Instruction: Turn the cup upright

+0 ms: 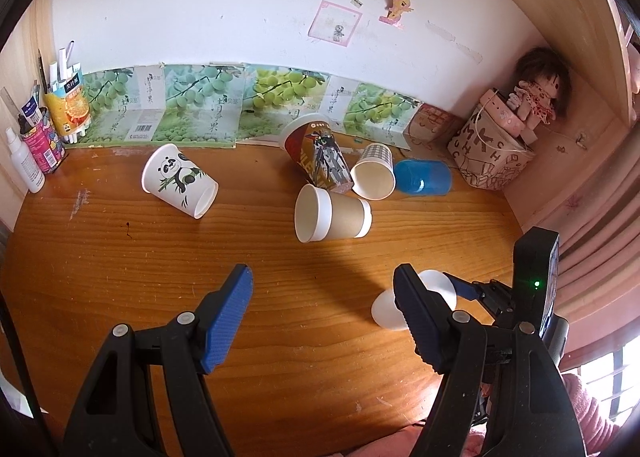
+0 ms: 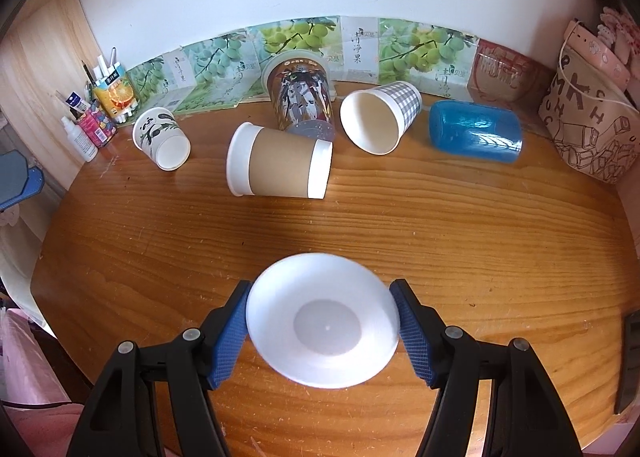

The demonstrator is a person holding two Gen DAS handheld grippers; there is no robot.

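Nearest, clamped in the right claw [image 2: 322, 321]: a white cup [image 2: 322, 321], both blue pads pressed to its sides, mouth turned toward the lens and base pointing away, so probably held mid-turn over the desk [image 2: 400, 225] near its front edge, not yet upright. Gripped across the widest part, likely to keep the thin wall from slipping during the flip. Beside it, the left claw [image 1: 322, 317], wide apart, holding and touching nothing, idle above bare wood. Farther back, mid-desk, lying on its side: a brown-sleeved cup [image 2: 280, 167]. Behind that, toward the back edge, also toppled: a panda cup [image 2: 162, 139], a robot-print cup [image 2: 301, 97], a checked cup [image 2: 380, 121], a blue cup [image 2: 475, 131].
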